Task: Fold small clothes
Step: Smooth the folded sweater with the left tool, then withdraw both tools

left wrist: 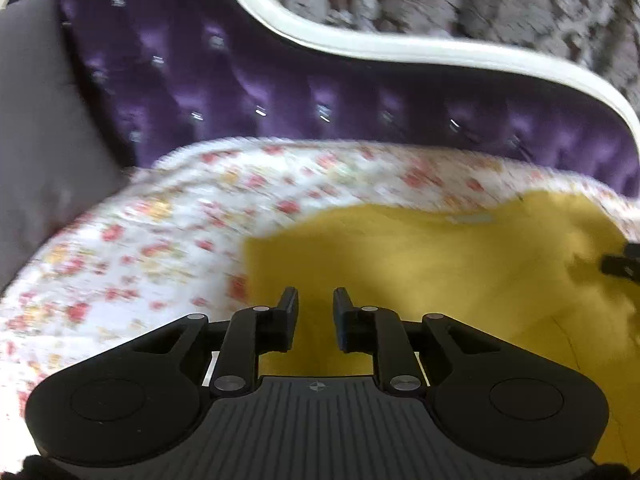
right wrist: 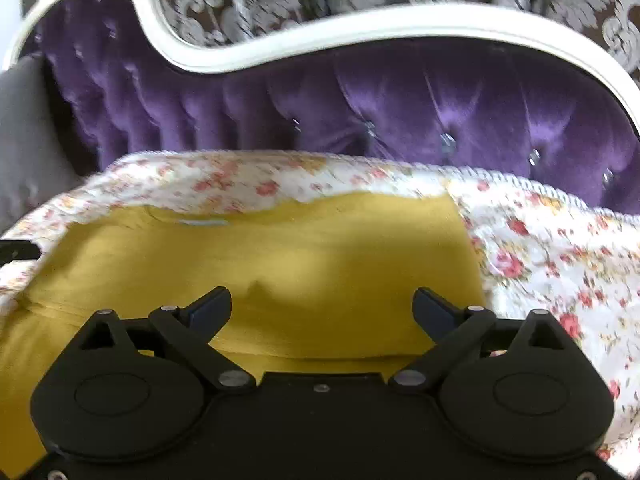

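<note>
A mustard-yellow garment (left wrist: 440, 264) lies flat on a floral cover (left wrist: 140, 240), with a small pale label near its far edge. My left gripper (left wrist: 316, 300) hovers over the garment's left edge. Its fingers stand a narrow gap apart, and only the cloth below shows through the gap. In the right wrist view the same yellow garment (right wrist: 280, 248) fills the middle. My right gripper (right wrist: 322, 300) stands wide open above its right part, holding nothing. Each gripper's black tip shows at the edge of the other view.
The floral cover (right wrist: 560, 260) drapes a sofa seat. Behind it rises a tufted purple backrest (right wrist: 400, 100) with a curved white frame (right wrist: 360, 28). A grey cushion (left wrist: 36, 120) leans at the left end. Patterned wallpaper is behind the sofa.
</note>
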`<state>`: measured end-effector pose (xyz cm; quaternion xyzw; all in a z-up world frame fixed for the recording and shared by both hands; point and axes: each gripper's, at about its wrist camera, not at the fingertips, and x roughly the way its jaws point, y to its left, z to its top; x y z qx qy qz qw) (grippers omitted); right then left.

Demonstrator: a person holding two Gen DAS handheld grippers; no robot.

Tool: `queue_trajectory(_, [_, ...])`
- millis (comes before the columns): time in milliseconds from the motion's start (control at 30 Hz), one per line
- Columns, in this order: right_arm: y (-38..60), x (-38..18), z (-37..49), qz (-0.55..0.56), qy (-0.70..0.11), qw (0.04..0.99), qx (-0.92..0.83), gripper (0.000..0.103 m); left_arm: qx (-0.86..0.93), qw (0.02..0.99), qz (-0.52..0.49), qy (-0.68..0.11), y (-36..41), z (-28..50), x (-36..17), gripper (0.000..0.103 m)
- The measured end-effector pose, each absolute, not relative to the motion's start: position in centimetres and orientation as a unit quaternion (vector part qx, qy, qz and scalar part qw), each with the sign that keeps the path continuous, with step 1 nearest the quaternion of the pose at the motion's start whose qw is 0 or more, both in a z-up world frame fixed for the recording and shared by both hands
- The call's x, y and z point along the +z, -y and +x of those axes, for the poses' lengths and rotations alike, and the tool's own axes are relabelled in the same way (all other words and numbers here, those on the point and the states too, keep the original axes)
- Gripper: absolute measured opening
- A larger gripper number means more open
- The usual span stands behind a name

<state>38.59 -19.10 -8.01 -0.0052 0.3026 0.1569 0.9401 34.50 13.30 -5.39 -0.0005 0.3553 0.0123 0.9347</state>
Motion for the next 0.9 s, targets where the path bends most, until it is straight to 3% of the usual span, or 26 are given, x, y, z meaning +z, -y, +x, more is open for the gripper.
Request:
queue_trajectory(133, [19.8,-9.6,39.2,-0.008,-0.320,0.939,0.128,0.098,0.030,0.923,0.034,-0.383,-11.9,35.4,-7.6,0.024])
queue_trajectory(267, [18.9,-10.3,38.7,-0.046,-0.304,0.943,0.127,0.102,0.051,0.930,0.034,-0.363,-11.9,35.3,-8.5,0.028])
queue_trajectory(467, [19.2,-10.4,38.8,-0.037,-0.299,0.945,0.131,0.102,0.093,0.941,0.030,-0.324,-11.5,34.1,-9.1,0.046])
queue_trajectory(600, [19.2,-10.4,38.8,-0.037,-0.295,0.946,0.131,0.102,0.133,0.937,0.001,-0.322,-12.3,34.1,-9.1,0.077])
queue_trajectory(633, [19.2,-10.4,38.8,-0.037,-0.294,0.946,0.131,0.102,0.141,0.935,-0.015,-0.326,-12.7,34.2,-9.1,0.081])
queue_trajectory(900, [19.2,-10.6,38.7,-0.039,-0.290,0.947,0.132,0.102,0.123,0.934,-0.080,-0.327,-14.6,34.0,-9.1,0.081])
